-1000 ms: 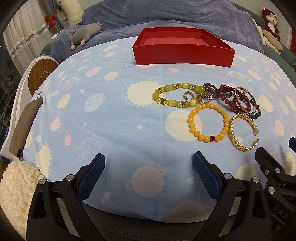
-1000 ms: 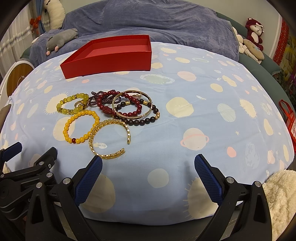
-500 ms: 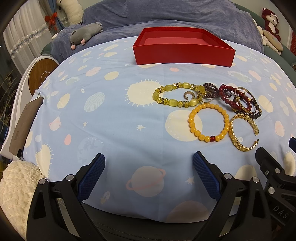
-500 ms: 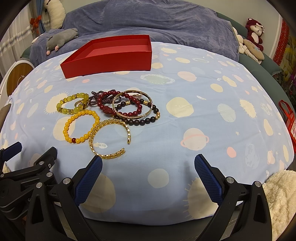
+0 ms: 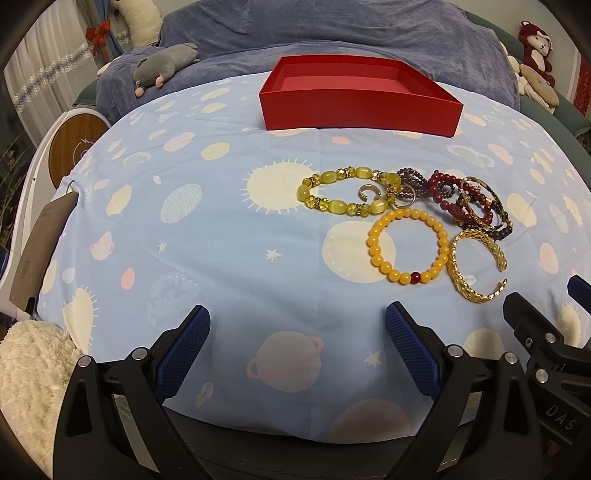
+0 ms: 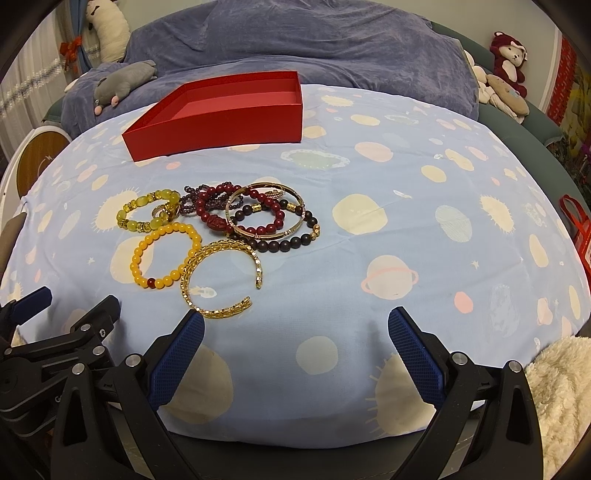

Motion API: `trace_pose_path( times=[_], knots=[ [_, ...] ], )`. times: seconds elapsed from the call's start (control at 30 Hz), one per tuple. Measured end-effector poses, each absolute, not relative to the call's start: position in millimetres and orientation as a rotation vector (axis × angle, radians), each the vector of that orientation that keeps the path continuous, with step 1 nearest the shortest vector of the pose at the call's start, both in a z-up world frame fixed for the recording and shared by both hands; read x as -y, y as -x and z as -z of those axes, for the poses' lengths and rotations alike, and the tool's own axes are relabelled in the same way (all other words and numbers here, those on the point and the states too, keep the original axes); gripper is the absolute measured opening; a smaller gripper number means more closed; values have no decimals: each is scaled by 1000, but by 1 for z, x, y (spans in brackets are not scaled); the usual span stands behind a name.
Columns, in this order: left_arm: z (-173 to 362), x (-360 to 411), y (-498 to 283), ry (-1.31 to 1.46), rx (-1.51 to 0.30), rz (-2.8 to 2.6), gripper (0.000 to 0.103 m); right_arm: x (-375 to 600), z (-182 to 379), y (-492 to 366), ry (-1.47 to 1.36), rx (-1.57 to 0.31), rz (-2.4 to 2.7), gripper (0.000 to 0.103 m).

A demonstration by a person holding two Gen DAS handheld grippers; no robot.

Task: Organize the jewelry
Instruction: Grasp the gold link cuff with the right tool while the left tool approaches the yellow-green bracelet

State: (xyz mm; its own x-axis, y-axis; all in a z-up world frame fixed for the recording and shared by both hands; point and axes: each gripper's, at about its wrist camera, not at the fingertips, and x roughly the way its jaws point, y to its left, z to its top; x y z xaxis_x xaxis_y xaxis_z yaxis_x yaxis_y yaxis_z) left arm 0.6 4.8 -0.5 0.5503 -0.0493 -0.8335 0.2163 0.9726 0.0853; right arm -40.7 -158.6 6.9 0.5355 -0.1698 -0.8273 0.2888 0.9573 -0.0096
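A pile of bracelets lies on the blue planet-print cloth: an orange bead bracelet (image 5: 406, 251) (image 6: 166, 254), a gold open cuff (image 5: 476, 264) (image 6: 221, 277), a yellow-green bead bracelet (image 5: 347, 194) (image 6: 147, 214), dark red bead bracelets (image 5: 469, 203) (image 6: 240, 210) and a small ring (image 5: 369, 192). An empty red box (image 5: 358, 103) (image 6: 221, 122) stands beyond them. My left gripper (image 5: 297, 336) is open and empty, near the front edge, left of the pile. My right gripper (image 6: 295, 339) is open and empty, just in front of the gold cuff.
A blue-grey blanket (image 5: 332, 26) and a grey plush toy (image 5: 162, 66) lie behind the box. Stuffed animals (image 6: 506, 62) sit at the far right. A white fluffy rug (image 5: 29, 362) shows below the cloth's edge. A round wooden stool (image 5: 74, 147) stands at left.
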Motion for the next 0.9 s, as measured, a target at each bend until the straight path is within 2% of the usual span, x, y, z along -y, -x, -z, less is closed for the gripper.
trace_pose_path(
  times=[0.73,0.9],
  knots=[
    [-8,-55,-48,-6,-953,52,92,140,1,-9,-174,-1043,152,95],
    [-4,-51,-52,-17,-971,59,92,137,7,-16,-161,-1067,153,84]
  ],
)
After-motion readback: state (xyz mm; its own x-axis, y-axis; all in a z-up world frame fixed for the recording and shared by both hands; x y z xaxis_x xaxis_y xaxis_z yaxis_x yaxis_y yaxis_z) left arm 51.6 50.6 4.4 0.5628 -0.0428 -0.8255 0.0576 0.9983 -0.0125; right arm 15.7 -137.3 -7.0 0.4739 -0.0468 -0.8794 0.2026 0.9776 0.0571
